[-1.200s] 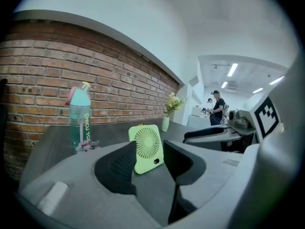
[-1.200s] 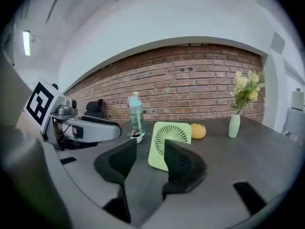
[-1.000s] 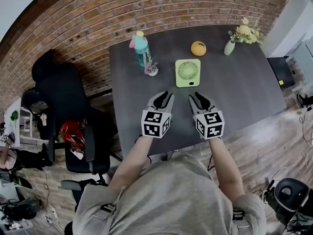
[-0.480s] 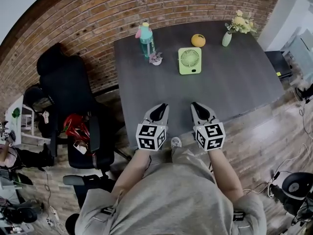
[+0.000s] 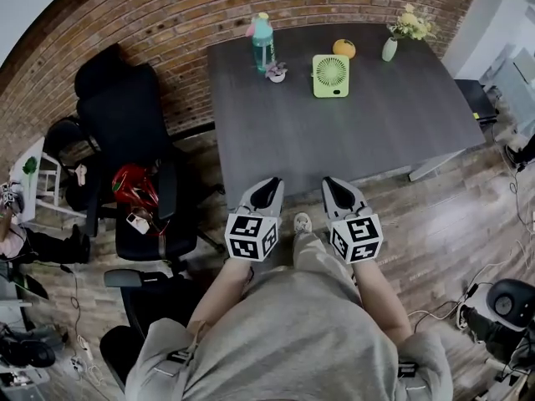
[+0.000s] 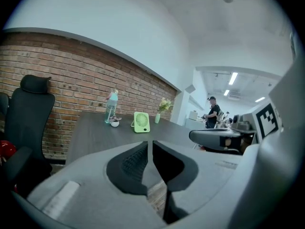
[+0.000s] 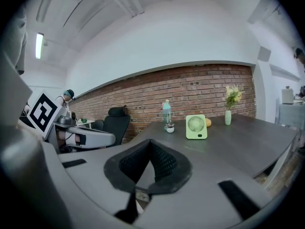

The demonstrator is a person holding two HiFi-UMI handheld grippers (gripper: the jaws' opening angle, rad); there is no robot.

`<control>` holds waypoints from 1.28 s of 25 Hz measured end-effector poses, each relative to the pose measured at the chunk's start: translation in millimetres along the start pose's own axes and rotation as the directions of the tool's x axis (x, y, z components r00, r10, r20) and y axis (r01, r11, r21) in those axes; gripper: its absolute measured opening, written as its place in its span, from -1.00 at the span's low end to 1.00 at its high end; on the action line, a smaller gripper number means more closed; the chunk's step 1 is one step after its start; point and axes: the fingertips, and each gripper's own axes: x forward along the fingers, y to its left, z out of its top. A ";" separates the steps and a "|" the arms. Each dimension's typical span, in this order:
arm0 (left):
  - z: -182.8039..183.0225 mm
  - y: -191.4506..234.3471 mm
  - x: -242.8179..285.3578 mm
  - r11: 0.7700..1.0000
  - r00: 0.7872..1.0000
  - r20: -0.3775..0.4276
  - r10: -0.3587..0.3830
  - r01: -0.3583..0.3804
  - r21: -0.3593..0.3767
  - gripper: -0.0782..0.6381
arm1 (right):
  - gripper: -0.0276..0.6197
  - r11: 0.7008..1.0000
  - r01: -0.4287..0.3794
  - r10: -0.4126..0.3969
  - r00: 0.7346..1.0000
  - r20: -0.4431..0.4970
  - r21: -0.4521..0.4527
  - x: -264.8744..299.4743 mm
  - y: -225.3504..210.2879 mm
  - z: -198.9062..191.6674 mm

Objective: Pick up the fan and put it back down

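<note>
The light green fan [image 5: 330, 75] stands upright on the dark grey table [image 5: 359, 132], toward its far side. It also shows small and distant in the left gripper view [image 6: 141, 122] and the right gripper view [image 7: 196, 127]. Both grippers hang side by side over the wooden floor, short of the table's near edge and far from the fan. My left gripper [image 5: 269, 184] [image 6: 151, 142] has just been closing and is shut to a thin slit, with nothing between its pads. My right gripper [image 5: 333, 184] [image 7: 151, 142] has also just been closing and is shut and empty.
Behind the fan stand a teal bottle [image 5: 262, 42], a small pot [image 5: 276, 73], an orange [image 5: 343, 48] and a vase of flowers [image 5: 390, 48]. A black office chair [image 5: 125, 132] and a red object [image 5: 134, 186] lie left of the table. A person [image 6: 213, 112] stands far off.
Both grippers have drawn back from over the table's near part to over the floor in front of it. The table and fan now look farther away. Both pairs of jaws have narrowed.
</note>
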 end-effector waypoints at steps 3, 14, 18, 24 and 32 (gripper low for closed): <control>-10.9 -6.9 -29.1 1.000 1.000 -0.002 0.008 -0.008 -0.001 -0.66 | -0.91 1.000 -0.020 0.020 1.000 0.009 -0.006 -18.9 24.1 -4.4; -20.0 -27.8 -88.5 1.000 1.000 0.013 0.005 -0.005 0.017 -0.67 | -0.91 0.997 -0.062 0.063 0.998 0.014 -0.037 -64.4 73.2 -10.4; -24.6 -31.8 -97.9 1.000 1.000 0.015 0.015 -0.015 0.021 -0.67 | -0.91 0.998 -0.064 0.064 0.998 0.011 -0.027 -73.3 77.1 -15.9; -25.7 -31.2 -104.5 1.000 0.999 0.024 0.024 -0.024 0.020 -0.67 | -0.91 0.997 -0.073 0.074 0.997 0.032 -0.024 -74.9 83.2 -14.8; -24.7 -30.5 -107.6 0.999 0.999 0.031 0.028 -0.028 0.021 -0.67 | -0.91 0.997 -0.070 0.072 0.996 0.052 -0.030 -75.0 86.9 -10.8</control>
